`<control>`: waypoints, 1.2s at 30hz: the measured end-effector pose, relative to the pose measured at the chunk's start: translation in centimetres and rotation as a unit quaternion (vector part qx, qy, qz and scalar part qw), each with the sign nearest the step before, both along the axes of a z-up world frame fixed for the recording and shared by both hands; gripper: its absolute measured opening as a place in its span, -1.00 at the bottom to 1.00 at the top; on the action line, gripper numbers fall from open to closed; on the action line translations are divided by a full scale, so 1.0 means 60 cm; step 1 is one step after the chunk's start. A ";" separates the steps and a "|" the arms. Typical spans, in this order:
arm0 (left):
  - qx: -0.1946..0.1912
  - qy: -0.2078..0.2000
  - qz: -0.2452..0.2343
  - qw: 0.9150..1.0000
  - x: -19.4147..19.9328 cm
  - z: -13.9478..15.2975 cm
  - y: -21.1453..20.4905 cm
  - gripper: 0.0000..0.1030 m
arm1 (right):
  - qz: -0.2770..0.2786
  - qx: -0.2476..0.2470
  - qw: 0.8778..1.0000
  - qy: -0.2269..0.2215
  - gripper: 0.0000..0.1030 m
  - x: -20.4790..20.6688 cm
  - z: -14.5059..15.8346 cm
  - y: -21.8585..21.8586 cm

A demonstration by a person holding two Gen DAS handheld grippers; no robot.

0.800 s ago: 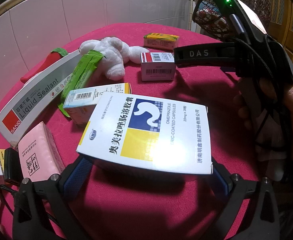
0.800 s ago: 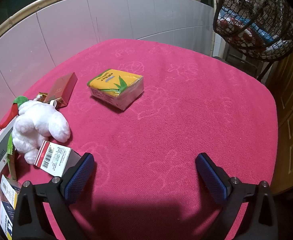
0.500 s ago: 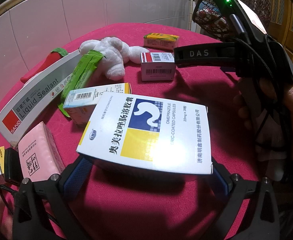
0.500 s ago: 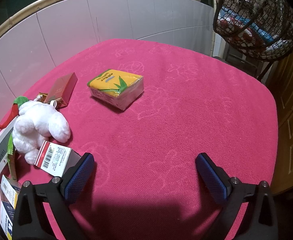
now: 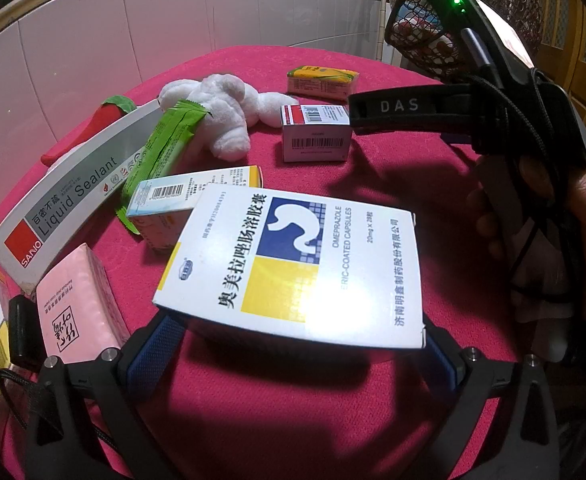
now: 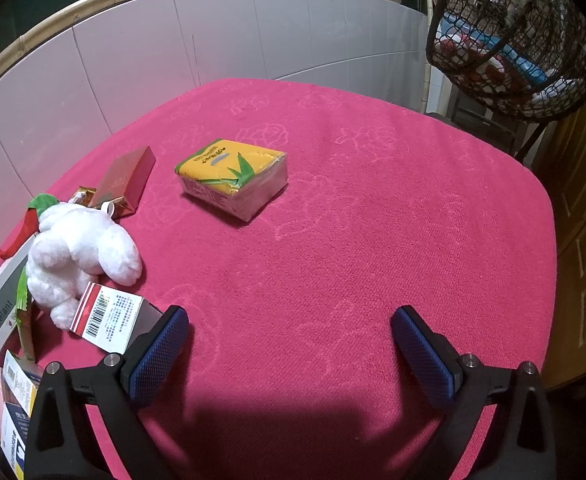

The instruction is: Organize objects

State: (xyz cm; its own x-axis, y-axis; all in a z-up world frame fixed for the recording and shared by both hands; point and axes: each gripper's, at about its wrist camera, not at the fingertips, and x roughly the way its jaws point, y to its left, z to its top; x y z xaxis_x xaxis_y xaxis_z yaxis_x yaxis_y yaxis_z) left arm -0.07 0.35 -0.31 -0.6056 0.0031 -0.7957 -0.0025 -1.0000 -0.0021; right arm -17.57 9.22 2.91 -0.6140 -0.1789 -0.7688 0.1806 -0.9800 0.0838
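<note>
White, blue and yellow card fills the middle of the left wrist view: the omeprazole box (image 5: 293, 264), a flat carton with a stomach emblem, Chinese lettering and a bright glare patch at its lower edge. Compared with the frames from a moment earlier, nothing has shifted; the box, the clutter and both tools sit exactly where they were. That stillness suggests a pause between steps, with the carton picked up but not yet carried anywhere.

The left gripper (image 5: 301, 326) has its jaws at full spread, and the carton spans the whole gap, its side edges meeting the blue pads. It tilts up clear of the pink tablecloth (image 6: 353, 220) with a shadow beneath, so it appears clamped across its width rather than lying on the cloth.

The right gripper (image 6: 289, 314) is spread just as wide with nothing between its pads, hanging over bare cloth at the lower centre of its own view.

Unsorted things crowd the left of the left wrist view: a liquid sealant box (image 5: 65, 196), a pink pack (image 5: 73, 304) and a white plush toy (image 5: 221, 108). A yellow tissue pack (image 6: 233, 176) lies alone toward the upper centre.
</note>
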 end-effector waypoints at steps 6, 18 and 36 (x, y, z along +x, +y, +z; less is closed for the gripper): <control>0.000 0.000 0.000 1.000 0.000 0.000 0.000 1.00 | 0.000 -0.002 1.000 0.001 1.00 0.000 -0.001 0.001; 0.000 0.000 0.000 1.000 -0.001 0.006 -0.007 1.00 | 0.013 -0.074 0.997 0.011 1.00 0.024 0.022 0.038; 0.069 0.112 0.197 0.972 0.215 0.125 -0.171 1.00 | 0.339 -0.156 0.926 0.054 1.00 0.166 0.134 -0.012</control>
State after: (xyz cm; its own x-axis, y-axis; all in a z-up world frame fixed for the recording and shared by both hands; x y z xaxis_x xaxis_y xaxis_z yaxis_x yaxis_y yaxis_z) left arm 12.83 -9.94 7.21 -0.7394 -0.1666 -0.6523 0.3642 -0.9139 -0.1794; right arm -7.63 8.52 10.94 -0.3492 -0.7544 -0.5559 0.7693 -0.5695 0.2896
